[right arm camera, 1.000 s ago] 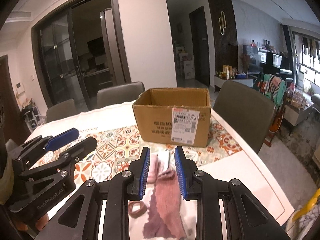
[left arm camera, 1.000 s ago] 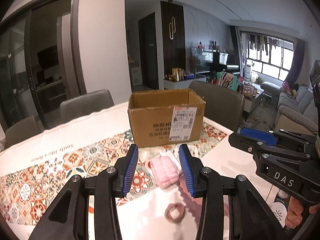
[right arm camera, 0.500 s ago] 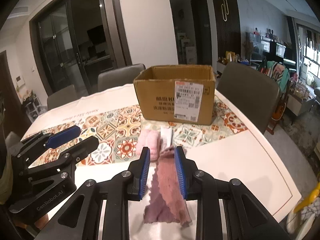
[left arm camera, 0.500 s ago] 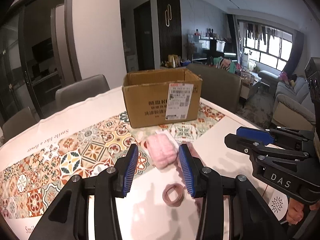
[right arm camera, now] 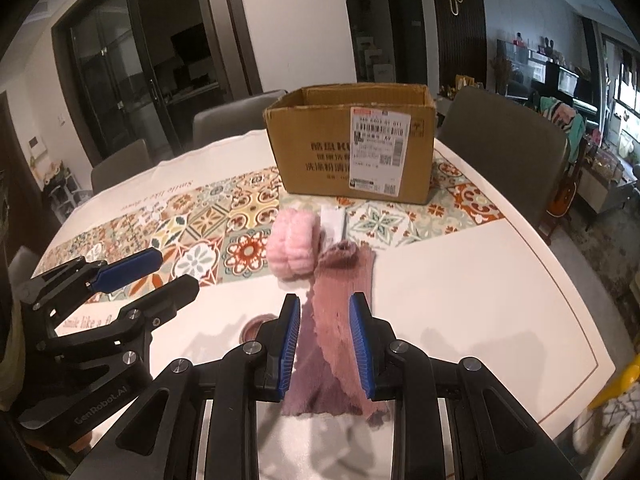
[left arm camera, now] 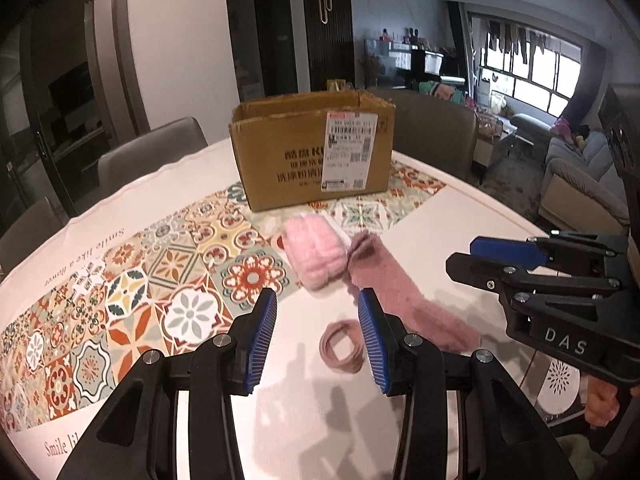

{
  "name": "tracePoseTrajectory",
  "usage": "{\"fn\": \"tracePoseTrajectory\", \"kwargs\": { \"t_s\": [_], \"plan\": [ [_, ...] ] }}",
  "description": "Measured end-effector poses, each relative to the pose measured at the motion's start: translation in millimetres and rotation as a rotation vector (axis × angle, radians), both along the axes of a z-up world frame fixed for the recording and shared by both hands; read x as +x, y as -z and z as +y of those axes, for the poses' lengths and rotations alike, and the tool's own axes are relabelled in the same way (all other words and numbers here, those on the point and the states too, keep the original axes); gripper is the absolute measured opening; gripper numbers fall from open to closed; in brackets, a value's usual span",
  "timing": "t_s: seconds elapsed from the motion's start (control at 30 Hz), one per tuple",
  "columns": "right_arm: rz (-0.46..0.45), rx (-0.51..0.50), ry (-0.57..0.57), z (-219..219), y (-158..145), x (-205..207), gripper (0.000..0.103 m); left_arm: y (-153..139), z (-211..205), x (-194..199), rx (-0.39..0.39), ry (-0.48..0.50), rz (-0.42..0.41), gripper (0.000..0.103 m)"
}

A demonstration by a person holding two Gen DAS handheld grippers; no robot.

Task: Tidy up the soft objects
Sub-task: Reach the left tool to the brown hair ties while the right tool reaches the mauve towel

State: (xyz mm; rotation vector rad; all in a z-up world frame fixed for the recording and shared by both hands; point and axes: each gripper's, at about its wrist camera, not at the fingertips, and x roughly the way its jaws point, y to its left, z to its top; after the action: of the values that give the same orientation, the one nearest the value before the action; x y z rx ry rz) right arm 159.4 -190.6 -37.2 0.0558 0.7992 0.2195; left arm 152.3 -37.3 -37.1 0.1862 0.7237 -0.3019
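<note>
A fluffy pink folded cloth (left arm camera: pixel 316 254) (right arm camera: pixel 294 246) lies on the table in front of an open cardboard box (left arm camera: pixel 312 160) (right arm camera: pixel 352 148). A long mauve cloth (left arm camera: pixel 400 296) (right arm camera: pixel 340 292) stretches from it toward me. A ring of pink hair ties (left arm camera: pixel 344 346) (right arm camera: pixel 254 326) rests beside the mauve cloth. My left gripper (left arm camera: pixel 318 340) (right arm camera: pixel 174 270) hovers open just above the hair ties, nothing between its pads. My right gripper (right arm camera: pixel 326 344) (left arm camera: pixel 464 254) is open over the mauve cloth, which shows through the gap below it.
A small white packet (right arm camera: pixel 332 220) lies between the pink cloth and the box. A patterned tile runner (left arm camera: pixel 168 280) covers the round white table (right arm camera: pixel 480 300). Grey chairs (right arm camera: pixel 500 132) stand around the far side. A person's hand (left arm camera: pixel 600 404) holds the right gripper.
Both grippers have sunk toward the table and tipped further down. The cloths and hair ties now sit closer under the jaws. Neither jaw gap has changed.
</note>
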Motion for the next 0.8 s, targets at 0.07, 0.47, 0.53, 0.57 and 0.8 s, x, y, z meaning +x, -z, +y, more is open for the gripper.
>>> {"fn": "tracePoseTrajectory", "kwargs": {
  "t_s": [0.07,0.47,0.53,0.57,0.8],
  "plan": [
    [0.011,-0.005,-0.005,1,4,-1,0.033,5,1,-1,0.006,0.002,0.010,0.042],
    [0.092,-0.014,-0.007,5,35,6,0.036,41,-1,3,0.019,0.041,0.114,0.042],
    [0.111,-0.012,-0.007,5,41,8,0.037,47,-1,4,0.016,0.044,0.134,0.042],
    [0.119,-0.013,-0.008,5,43,10,0.037,49,-1,5,0.012,0.046,0.146,0.042],
    [0.169,-0.023,-0.014,6,61,15,0.036,70,0,12,0.007,0.051,0.212,0.044]
  ]
}}
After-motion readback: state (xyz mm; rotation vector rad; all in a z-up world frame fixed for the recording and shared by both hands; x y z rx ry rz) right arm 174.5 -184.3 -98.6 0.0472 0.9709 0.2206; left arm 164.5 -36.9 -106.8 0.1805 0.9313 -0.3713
